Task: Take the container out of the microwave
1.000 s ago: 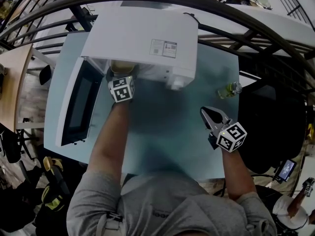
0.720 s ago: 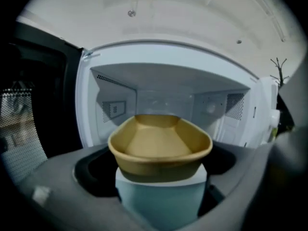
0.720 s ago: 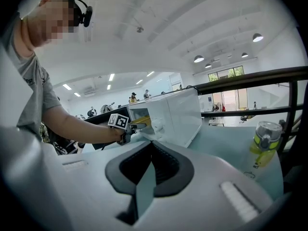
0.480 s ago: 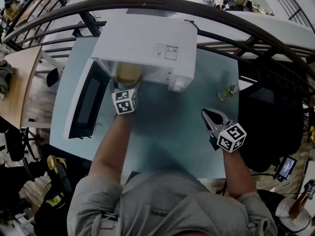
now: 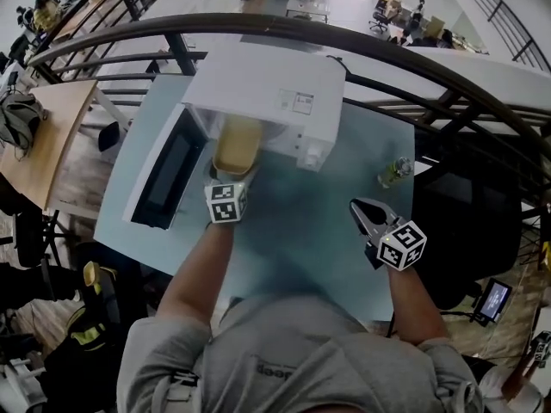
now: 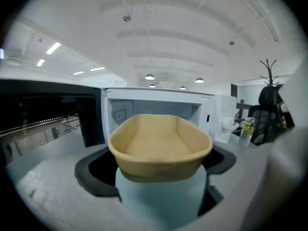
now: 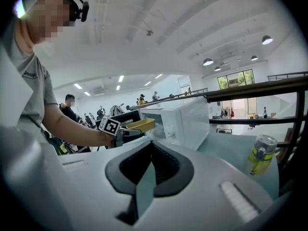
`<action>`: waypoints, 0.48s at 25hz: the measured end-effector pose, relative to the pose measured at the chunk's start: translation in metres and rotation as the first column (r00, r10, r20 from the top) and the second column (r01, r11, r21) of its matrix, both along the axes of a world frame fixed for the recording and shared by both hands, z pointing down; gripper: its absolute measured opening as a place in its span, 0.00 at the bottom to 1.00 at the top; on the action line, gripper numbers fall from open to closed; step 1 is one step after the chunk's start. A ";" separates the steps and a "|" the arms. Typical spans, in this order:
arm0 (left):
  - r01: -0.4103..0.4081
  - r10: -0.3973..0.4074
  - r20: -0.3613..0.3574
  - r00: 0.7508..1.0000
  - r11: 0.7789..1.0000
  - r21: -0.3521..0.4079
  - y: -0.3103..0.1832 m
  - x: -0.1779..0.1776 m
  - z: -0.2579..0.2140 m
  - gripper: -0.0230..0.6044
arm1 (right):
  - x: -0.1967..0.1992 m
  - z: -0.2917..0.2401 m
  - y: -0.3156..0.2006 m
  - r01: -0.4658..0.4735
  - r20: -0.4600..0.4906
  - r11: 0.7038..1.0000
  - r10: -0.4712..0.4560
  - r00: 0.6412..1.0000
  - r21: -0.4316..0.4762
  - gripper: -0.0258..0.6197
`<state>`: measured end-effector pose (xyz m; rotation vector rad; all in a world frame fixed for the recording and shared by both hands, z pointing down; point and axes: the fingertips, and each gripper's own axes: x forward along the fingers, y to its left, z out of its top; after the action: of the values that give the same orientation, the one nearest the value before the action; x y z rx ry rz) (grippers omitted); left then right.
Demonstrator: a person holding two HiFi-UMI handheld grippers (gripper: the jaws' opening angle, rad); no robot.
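A: What are the left tongs (image 5: 234,177) doing?

B: They are clamping the near end of the container (image 5: 238,143), with a jaw pressing on each side. The container is hanging straight ahead of them, its far end at the mouth of the microwave (image 5: 263,89). I cannot tell whether it is fully clear of the opening.

A: What could be going wrong from here?

B: Three faults, in my judgement. First, the tongs are gripping one end only, so the free end could be sagging and the container slipping out. Second, a pull that is too low could be dragging the far rim against the cavity's lip. Third, the door (image 5: 168,170) is standing open just to the left of the left tongs, so a sideways swing could be striking it.

A: And the arms?

B: The left forearm (image 5: 200,265) is reaching straight forward, with the marker cube facing up. The right forearm (image 5: 411,304) is bending in close to the body. The right tongs (image 5: 366,213) are idling over the worktop (image 5: 293,231), jaws together on nothing, well apart from the left tongs. A bottle (image 5: 394,170) is standing ahead of them.
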<state>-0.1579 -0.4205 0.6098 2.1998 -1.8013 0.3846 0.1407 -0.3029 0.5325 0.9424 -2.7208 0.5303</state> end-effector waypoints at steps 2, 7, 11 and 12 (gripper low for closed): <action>0.002 -0.003 0.002 1.000 1.000 0.017 0.013 0.005 -0.010 0.87 | 0.002 -0.006 0.003 0.023 0.005 1.000 -0.023 1.000 0.013 0.05; 0.018 -0.016 -0.020 1.000 0.995 0.094 0.047 0.021 -0.059 0.87 | 0.003 -0.039 0.014 0.094 0.023 0.994 -0.095 0.995 0.063 0.05; 0.019 -0.016 -0.020 1.000 0.991 0.135 0.073 0.040 -0.101 0.87 | 0.009 -0.068 0.025 0.142 0.032 0.983 -0.146 0.989 0.112 0.05; 0.016 -0.013 -0.021 1.000 0.988 0.151 0.077 0.046 -0.112 0.87 | 0.011 -0.074 0.026 0.152 0.034 0.981 -0.158 0.987 0.124 0.05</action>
<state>-0.1119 -0.3433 0.4979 2.2799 -1.8919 0.2292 0.1521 -0.2769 0.4581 0.7444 -2.8626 0.3651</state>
